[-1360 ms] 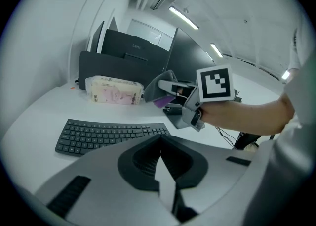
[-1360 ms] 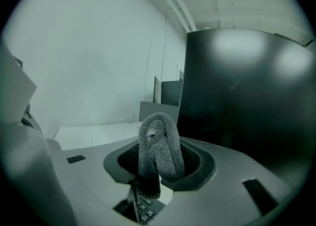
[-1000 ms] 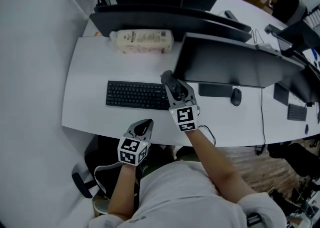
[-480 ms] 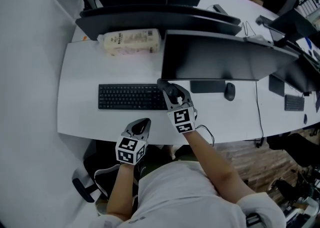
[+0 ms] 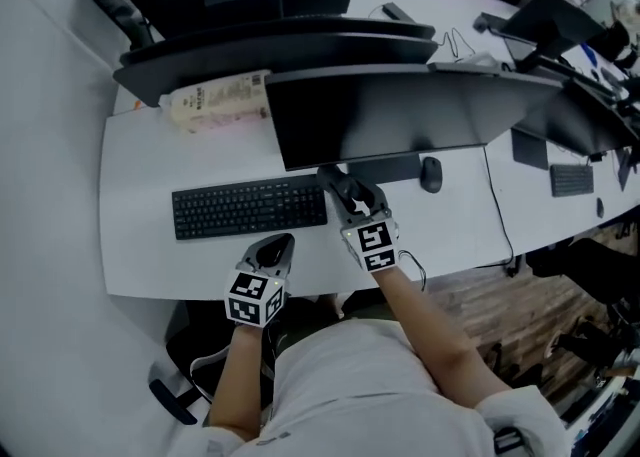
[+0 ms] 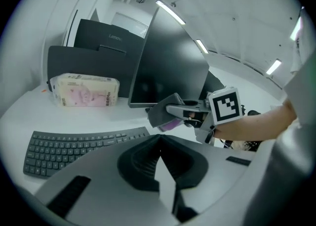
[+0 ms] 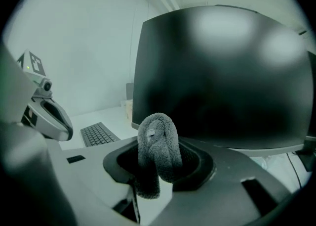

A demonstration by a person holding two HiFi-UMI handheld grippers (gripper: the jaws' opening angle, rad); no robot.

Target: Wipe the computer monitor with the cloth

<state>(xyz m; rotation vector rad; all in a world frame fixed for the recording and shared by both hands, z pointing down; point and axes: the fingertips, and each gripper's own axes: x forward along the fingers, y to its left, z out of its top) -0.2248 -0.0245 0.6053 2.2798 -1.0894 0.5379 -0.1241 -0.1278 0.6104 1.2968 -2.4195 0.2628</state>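
The cloth (image 7: 157,148), grey and folded, is pinched in the right tool (image 5: 334,184). That tool hovers just below the lower left corner of the dark monitor (image 5: 380,120), beside the right end of the keyboard (image 5: 250,207). The left tool (image 5: 277,247) hangs over the tabletop's (image 5: 140,215) near edge, jaws together with nothing between them. A tissue pack (image 5: 215,100) lies behind the keyboard, and a mouse (image 5: 431,174) sits under the monitor.

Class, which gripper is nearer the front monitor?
Right. The right gripper, shut on the cloth, is close to the monitor, by its lower edge; the left gripper sits back near the front edge of the desk.
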